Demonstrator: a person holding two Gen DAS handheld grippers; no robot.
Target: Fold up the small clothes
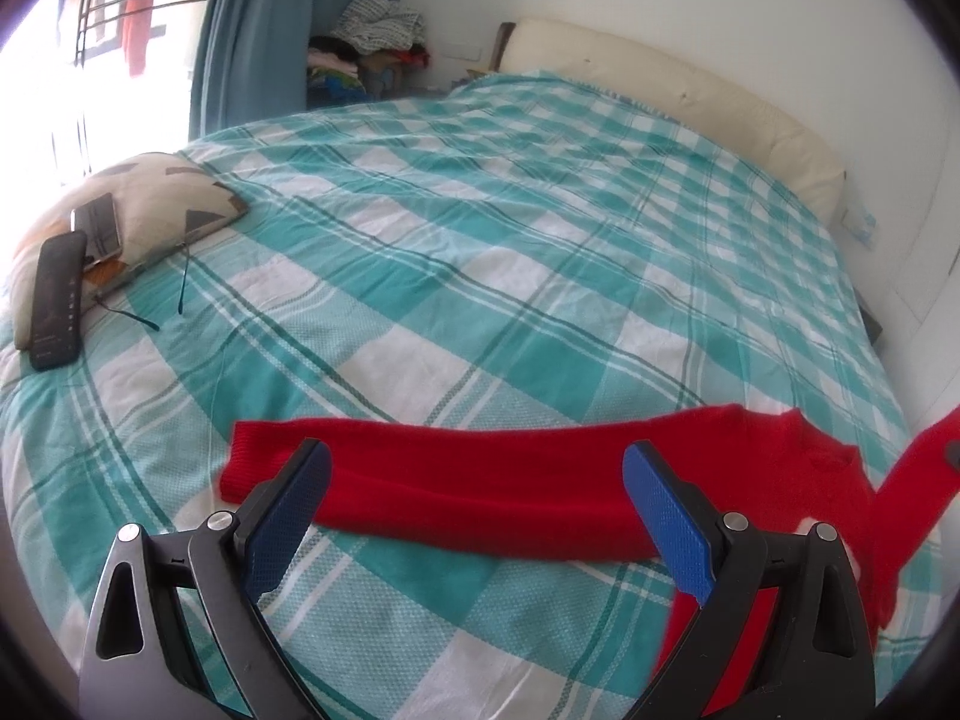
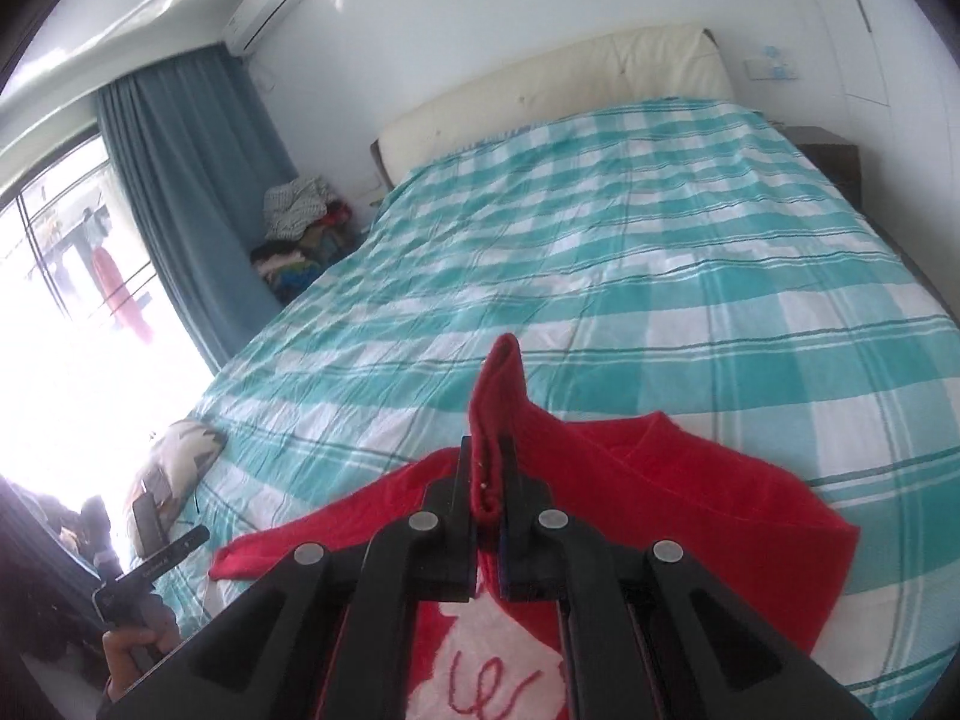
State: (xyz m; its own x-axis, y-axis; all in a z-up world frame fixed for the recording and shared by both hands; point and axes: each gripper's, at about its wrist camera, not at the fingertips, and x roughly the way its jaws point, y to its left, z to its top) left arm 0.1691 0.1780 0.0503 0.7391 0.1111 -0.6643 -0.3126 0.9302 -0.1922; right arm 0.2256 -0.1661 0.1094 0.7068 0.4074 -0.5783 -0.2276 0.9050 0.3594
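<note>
A small red sweater (image 2: 708, 516) lies on the near part of the bed (image 1: 510, 210), spread over its teal and white checked cover. One sleeve (image 1: 456, 480) stretches flat across the cover toward the window side of the bed. The left gripper (image 1: 477, 498) hangs just above that sleeve with its blue-padded fingers (image 1: 666, 516) spread wide and nothing between them. The right gripper (image 2: 487, 474) is clenched on the other sleeve (image 2: 498, 396), whose cuff stands up out of the closed fingers, lifted off the bed. A white patch with red stitching shows on the sweater's front just below this gripper; what it depicts is hard to make out. On the window side of the bed a patterned pillow (image 1: 156, 204) carries a dark phone (image 1: 57, 300) and a second flat device (image 1: 99, 228).
</note>
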